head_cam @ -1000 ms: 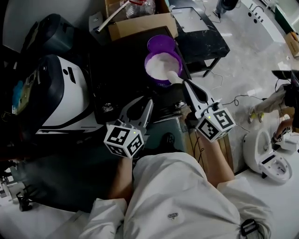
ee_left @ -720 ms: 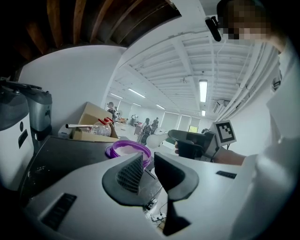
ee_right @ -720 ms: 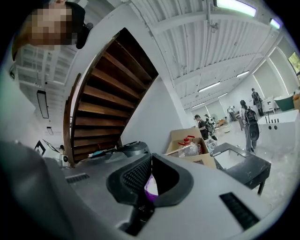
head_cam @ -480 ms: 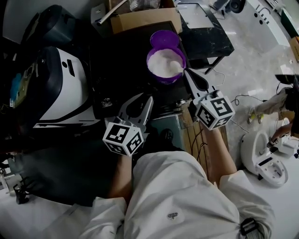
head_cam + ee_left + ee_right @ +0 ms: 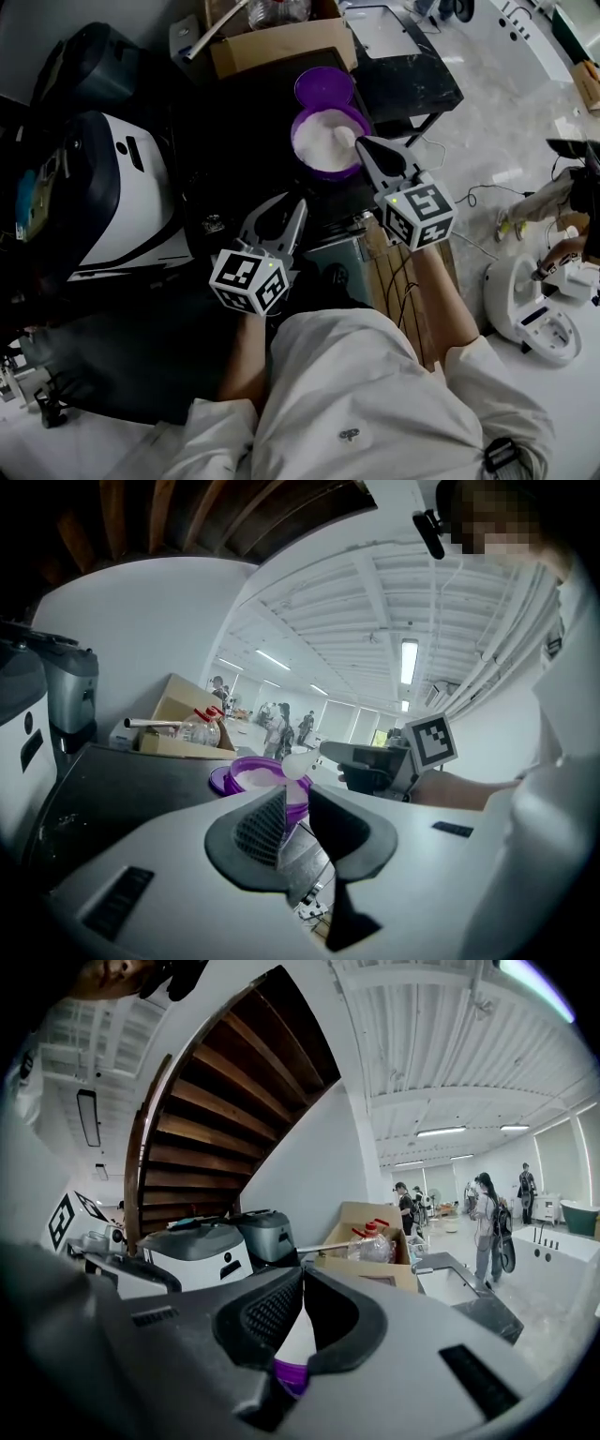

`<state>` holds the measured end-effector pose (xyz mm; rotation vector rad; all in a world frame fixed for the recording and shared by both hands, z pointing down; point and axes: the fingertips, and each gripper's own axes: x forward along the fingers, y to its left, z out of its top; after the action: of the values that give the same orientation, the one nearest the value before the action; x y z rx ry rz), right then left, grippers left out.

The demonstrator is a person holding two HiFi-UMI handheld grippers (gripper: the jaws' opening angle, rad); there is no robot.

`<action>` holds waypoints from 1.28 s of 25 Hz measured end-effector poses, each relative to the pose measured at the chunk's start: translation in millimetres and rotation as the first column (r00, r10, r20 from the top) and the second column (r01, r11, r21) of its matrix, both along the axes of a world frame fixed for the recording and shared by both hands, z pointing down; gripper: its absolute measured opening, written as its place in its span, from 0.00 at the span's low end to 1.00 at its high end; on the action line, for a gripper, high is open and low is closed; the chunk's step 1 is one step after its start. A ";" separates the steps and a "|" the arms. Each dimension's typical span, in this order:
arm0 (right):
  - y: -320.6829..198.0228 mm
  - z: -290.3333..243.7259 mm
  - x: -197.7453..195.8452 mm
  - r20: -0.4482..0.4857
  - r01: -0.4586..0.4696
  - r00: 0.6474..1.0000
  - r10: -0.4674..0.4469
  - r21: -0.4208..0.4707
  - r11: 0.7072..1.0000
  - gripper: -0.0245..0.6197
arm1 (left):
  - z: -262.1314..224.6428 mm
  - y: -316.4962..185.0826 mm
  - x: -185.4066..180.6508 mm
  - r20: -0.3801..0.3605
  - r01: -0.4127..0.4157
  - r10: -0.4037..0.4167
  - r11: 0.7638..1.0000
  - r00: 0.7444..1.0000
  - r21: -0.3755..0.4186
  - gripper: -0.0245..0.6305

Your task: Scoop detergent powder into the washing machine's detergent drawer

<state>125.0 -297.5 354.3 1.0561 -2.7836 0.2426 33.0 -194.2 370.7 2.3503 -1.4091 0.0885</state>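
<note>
A purple tub [image 5: 322, 142] of white detergent powder stands on a black top, its purple lid [image 5: 323, 87] lying just behind it. My right gripper [image 5: 367, 148] is shut on the handle of a white scoop [image 5: 344, 139], whose bowl sits over the powder at the tub's right rim. In the right gripper view the white handle [image 5: 298, 1335] shows between the jaws with purple below. My left gripper [image 5: 281, 211] hovers nearer, left of the right one, shut on nothing. From the left gripper view I see the tub [image 5: 251, 776], the scoop [image 5: 296, 765] and the right gripper [image 5: 375, 766].
A white and black appliance [image 5: 112, 187] stands at the left. A cardboard box [image 5: 272, 42] with a plastic bottle is behind the tub. A grey rectangular recess [image 5: 333, 253] lies between the grippers; I cannot tell what it is. A dark table [image 5: 408, 66] stands at the back right.
My right gripper has moved forward and left, carrying the scoop from the tub's near edge to over the powder. The left gripper has stayed in place.
</note>
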 end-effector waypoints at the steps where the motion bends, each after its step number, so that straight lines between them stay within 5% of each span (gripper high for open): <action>1: -2.1 2.0 -0.6 -0.008 -0.003 1.000 0.003 -0.003 1.000 0.06 | 1.2 -2.0 -0.6 -0.002 -0.004 0.004 1.000 1.000 -0.003 0.14; 32: -62.2 51.2 -25.4 -0.309 -0.039 0.951 -0.001 -0.121 0.992 0.06 | 28.0 -57.7 -20.4 -0.036 -0.088 0.086 0.994 0.996 -0.070 0.14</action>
<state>99.7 -359.6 405.6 0.9952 -2.4466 0.2294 12.6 -251.9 398.7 2.3427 -1.2672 0.1219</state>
